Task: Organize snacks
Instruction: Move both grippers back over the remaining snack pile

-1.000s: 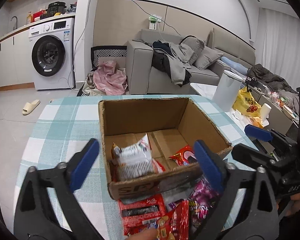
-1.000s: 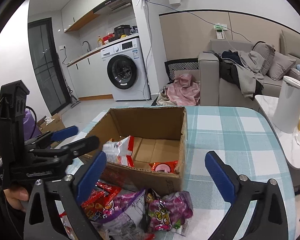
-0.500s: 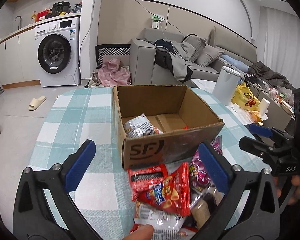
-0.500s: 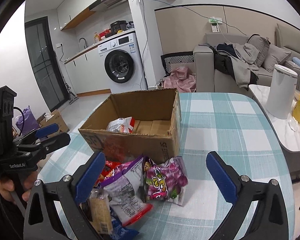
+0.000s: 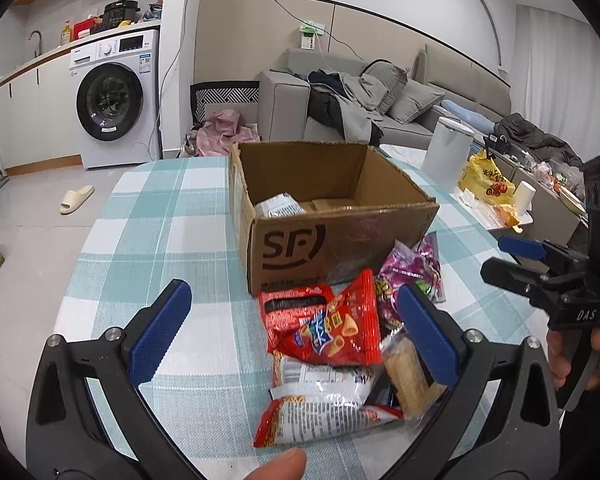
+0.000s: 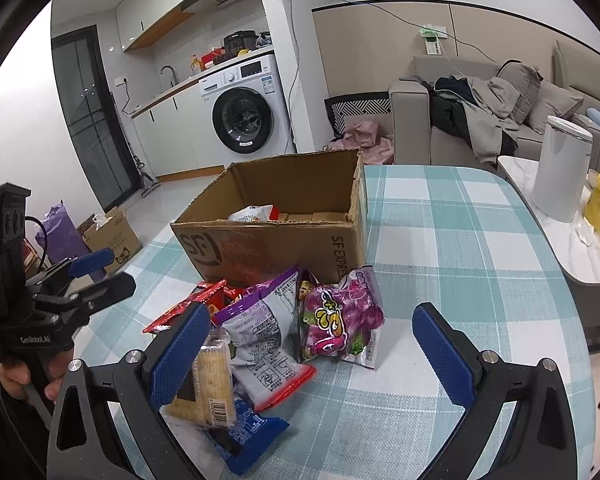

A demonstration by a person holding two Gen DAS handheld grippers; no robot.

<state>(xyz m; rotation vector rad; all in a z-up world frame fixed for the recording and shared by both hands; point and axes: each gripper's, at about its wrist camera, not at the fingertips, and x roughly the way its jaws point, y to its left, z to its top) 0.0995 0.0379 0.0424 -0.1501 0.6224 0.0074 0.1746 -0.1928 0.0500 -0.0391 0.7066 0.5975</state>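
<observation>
An open cardboard box stands on the checked table with a white snack bag inside. A pile of snack packs lies in front of it: a red chip bag, a purple candy bag, a purple-white bag, a cracker pack and a blue pack. My left gripper is open and empty above the pile. My right gripper is open and empty over the pile's right side.
A white bin and a yellow bag stand on a side table to the right. A sofa and washing machine lie beyond. The table edge runs on the right.
Both grippers have drawn back from the box toward me. The snack pile in front of the box has come into fuller view. Both stay open.
</observation>
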